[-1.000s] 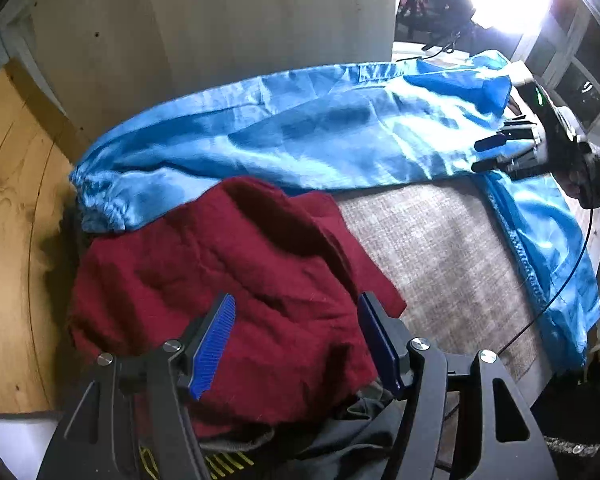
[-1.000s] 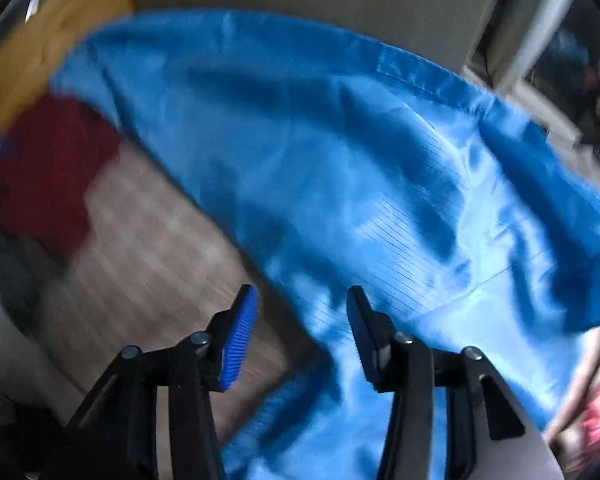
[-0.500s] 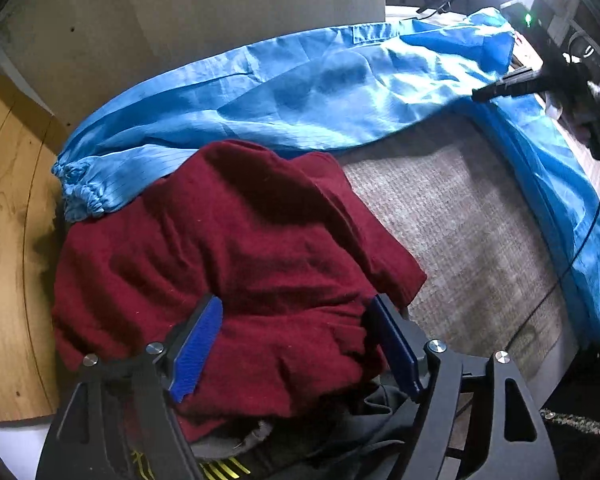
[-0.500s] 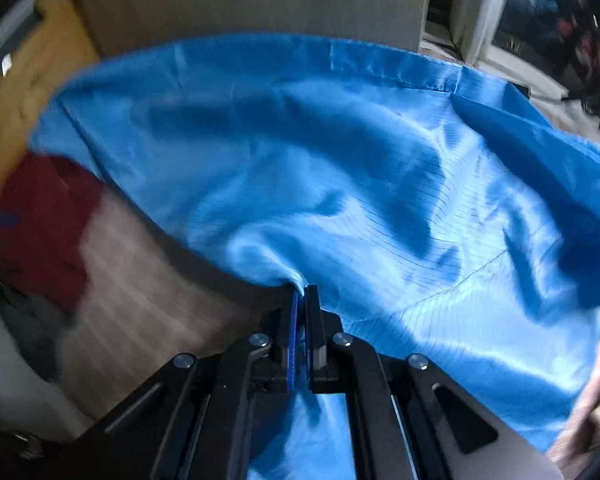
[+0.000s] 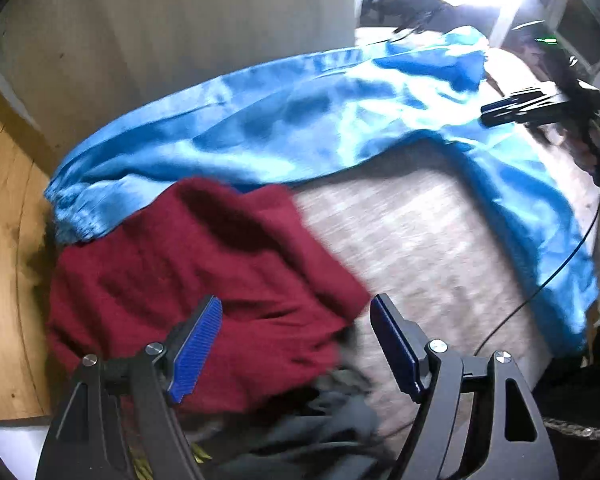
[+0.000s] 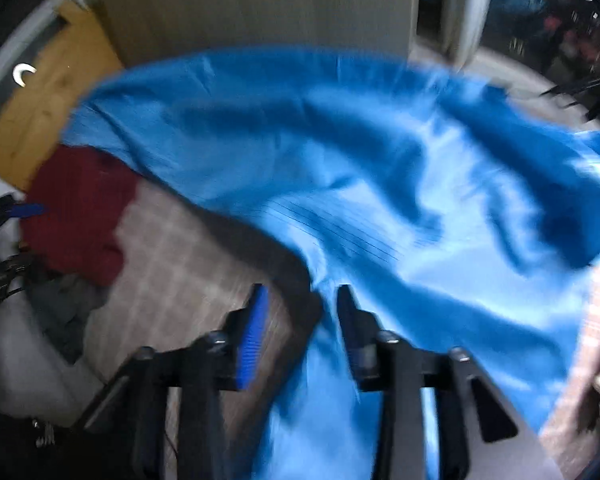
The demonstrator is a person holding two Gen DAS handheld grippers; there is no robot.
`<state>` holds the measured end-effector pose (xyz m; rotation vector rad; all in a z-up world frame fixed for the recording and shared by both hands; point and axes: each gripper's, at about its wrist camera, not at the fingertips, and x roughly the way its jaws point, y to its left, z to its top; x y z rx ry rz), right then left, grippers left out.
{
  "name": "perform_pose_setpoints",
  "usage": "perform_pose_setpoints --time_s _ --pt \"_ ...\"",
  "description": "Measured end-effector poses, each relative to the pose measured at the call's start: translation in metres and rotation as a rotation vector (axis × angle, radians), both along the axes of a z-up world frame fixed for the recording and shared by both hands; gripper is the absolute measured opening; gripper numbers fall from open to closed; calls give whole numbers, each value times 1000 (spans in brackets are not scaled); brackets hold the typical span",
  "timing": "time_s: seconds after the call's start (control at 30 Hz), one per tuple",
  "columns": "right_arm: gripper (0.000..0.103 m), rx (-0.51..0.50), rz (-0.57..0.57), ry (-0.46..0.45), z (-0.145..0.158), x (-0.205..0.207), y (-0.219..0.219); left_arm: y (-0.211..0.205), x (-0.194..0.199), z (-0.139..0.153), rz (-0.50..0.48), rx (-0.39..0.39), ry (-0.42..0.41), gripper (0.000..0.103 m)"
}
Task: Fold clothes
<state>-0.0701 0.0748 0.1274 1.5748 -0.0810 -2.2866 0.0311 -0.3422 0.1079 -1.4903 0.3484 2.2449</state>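
A shiny blue garment (image 5: 300, 132) lies spread along the far side of the grey woven surface (image 5: 420, 248), and one part runs down the right edge. A dark red knit garment (image 5: 180, 260) is heaped at the near left and overlaps the blue cuff. My left gripper (image 5: 296, 344) stands open just above the red garment's near edge and holds nothing. In the right wrist view my right gripper (image 6: 302, 320) is open over the inner edge of the blue garment (image 6: 380, 180), with the fabric lying loose between and beyond its fingers. The right gripper (image 5: 516, 108) also shows at the far right of the left wrist view.
A grey garment (image 5: 320, 420) is bunched under the red one at the near edge. Wooden boards (image 5: 4, 260) lie to the left, and a beige panel (image 5: 180, 40) rises behind the surface. A thin black cable (image 5: 540, 292) crosses the right side.
My right gripper, shut on the blue garment's inner edge half a second ago, has opened and let it go. The left gripper stayed open and shifted slightly to the right.
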Motion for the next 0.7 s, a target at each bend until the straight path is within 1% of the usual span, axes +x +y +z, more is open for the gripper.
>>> perform_pose_setpoints --time_s 0.13,0.2,0.23,0.27,0.3,0.37,0.47,0.5,0.6,0.7 --pt "38 -126 -78 104 49 71 39 38 26 2 -81 44 -5 75" --pt "38 -192 -120 124 58 114 58 57 43 0 -108 60 -19 75" --pt "38 -202 -130 132 62 134 66 66 53 -1 -116 67 -26 75" --pt "35 -206 -137 139 66 154 75 74 61 -1 -124 74 -32 75" --pt "28 -194 -146 144 66 174 82 83 71 -1 -129 79 -37 75" --pt "25 -163 -167 153 62 211 97 100 95 -1 -127 101 -47 75" --pt "25 -115 -199 167 58 268 118 139 134 -5 -132 175 -78 75" --pt "25 -109 -203 154 46 285 126 154 147 -8 -139 201 -89 75" --pt "25 -133 -201 77 0 310 136 202 185 -16 -159 252 -94 75" --pt "25 -106 -169 44 -26 316 137 245 215 -29 -158 325 -120 75"
